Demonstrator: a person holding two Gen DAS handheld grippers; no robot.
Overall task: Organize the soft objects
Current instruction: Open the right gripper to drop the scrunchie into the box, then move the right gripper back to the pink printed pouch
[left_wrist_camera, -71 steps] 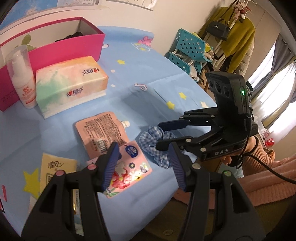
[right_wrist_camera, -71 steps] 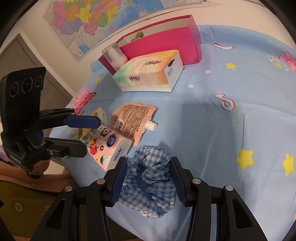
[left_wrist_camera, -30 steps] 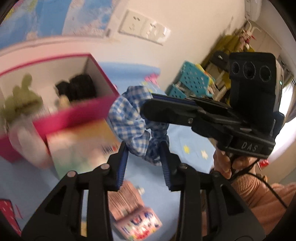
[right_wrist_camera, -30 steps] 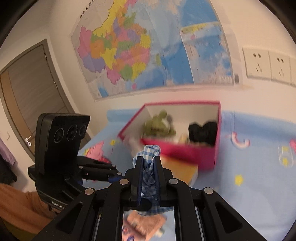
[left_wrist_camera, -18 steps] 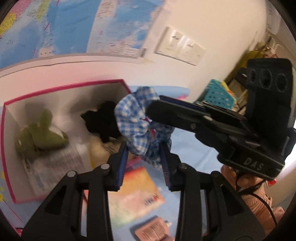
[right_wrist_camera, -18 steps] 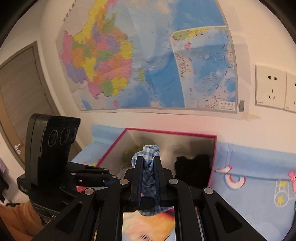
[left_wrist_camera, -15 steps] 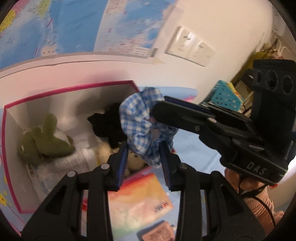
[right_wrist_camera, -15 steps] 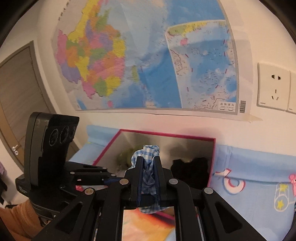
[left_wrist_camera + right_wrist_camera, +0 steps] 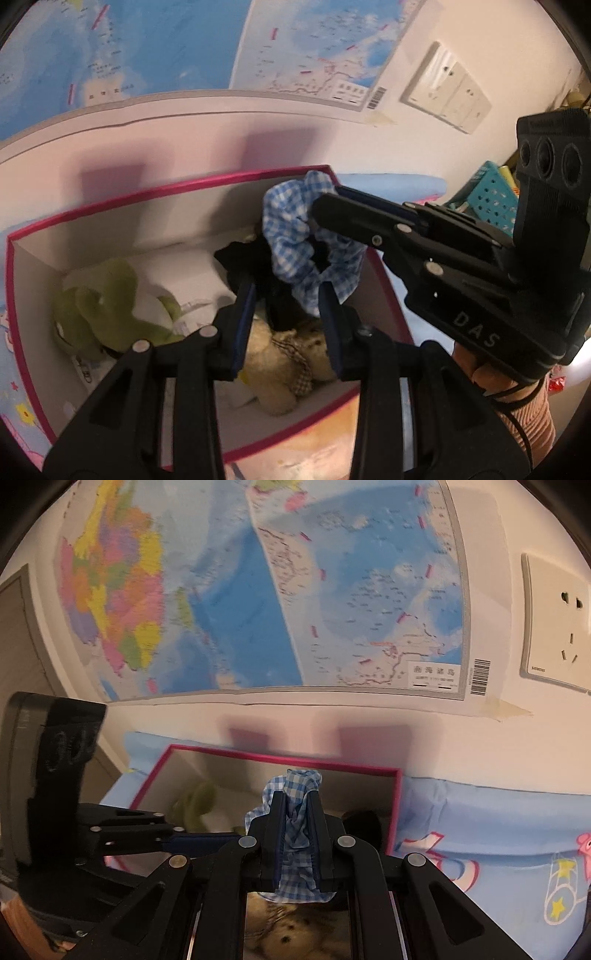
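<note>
Two grippers noted over open pink box (image 9: 110, 199). Right gripper (image 9: 297, 834) clenched on blue gingham scrunchie (image 9: 295, 236), jaws having just eased slightly, fabric between pads, scrunchie suspended above box's right end. Left gripper (image 9: 286, 325) nearly closed; scrunchie's lower edge beside its right finger, grasp not confirmed. We judged hold positioned for drop among green plush frog (image 9: 107, 302), tan plush (image 9: 280, 362), black item (image 9: 255, 266).

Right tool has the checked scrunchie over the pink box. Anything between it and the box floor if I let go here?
No lid or barrier shows. The blue checked scrunchie, pinched in the right tool, hangs above the open pink box. Below it lie a black soft item and a beige plush; it would probably land on those, not the bare floor.
</note>
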